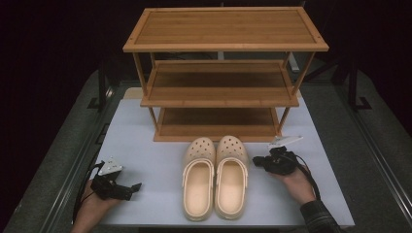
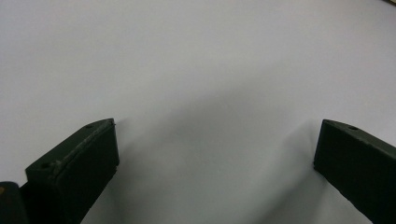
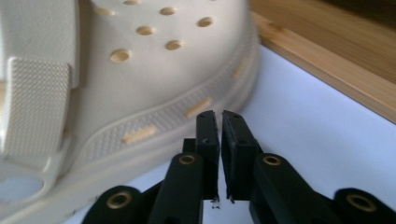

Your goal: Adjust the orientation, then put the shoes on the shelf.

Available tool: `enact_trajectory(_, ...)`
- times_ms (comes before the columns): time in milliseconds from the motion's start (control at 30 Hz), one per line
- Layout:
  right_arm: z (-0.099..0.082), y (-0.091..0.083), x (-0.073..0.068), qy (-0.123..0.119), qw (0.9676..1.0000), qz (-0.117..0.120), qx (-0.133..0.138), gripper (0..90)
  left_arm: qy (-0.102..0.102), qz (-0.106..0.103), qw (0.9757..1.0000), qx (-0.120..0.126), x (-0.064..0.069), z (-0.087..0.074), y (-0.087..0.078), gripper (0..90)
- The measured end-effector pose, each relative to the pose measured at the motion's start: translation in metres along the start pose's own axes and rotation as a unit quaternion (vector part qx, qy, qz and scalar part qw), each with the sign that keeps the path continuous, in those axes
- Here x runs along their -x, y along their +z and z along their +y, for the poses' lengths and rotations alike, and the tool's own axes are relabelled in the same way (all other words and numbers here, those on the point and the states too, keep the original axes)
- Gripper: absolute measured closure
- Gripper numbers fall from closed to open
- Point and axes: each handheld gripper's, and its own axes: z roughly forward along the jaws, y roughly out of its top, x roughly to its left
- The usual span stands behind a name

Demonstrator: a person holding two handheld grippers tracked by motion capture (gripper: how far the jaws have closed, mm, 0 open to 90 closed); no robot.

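fingers of both grippers hold nothing; the pair of clogs not yet on the rack

fingers of the right gripper are all but pressed together, a thin slit between them, nothing pinched, their tips just beside the side of the right clog; the left gripper has its fingers spread wide over bare worktop, apart from the left clog. both clogs sit side by side on the worktop, toes toward the wooden shoe rack, whose three shelves carry nothing. i'd judge the work barely begun: gripping, lifting and shelving each clog all remain
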Motion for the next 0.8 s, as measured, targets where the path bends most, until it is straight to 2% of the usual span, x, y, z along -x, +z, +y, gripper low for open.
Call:
enact_trajectory(67,-0.004,-0.007,0.003,0.008,0.9999,-0.005,0.005,77.3,0.0,0.0,1.0,0.0,0.0,0.0,0.0,0.0)
enact_trajectory(167,-0.012,-0.017,0.006,0.017,0.9995,-0.022,0.015,59.7,0.0,0.0,1.0,0.0,0.0,0.0,0.0,0.0)
enact_trajectory(267,-0.018,-0.027,0.009,0.028,0.9988,-0.034,0.021,50.1,0.0,0.0,1.0,0.0,0.0,0.0,0.0,0.0)
enact_trajectory(467,-0.031,-0.043,0.009,0.038,0.9976,-0.049,0.031,44.2,0.0,0.001,1.0,0.0,0.0,0.0,0.0,0.0)
enact_trajectory(667,-0.039,-0.056,0.007,0.052,0.9966,-0.046,0.044,35.8,-0.006,0.002,1.0,-0.003,0.001,0.0,-0.002,0.0)
enact_trajectory(800,-0.04,-0.06,0.004,0.054,0.9967,-0.036,0.049,32.0,-0.019,-0.011,0.9998,0.003,0.003,0.002,-0.006,0.0)
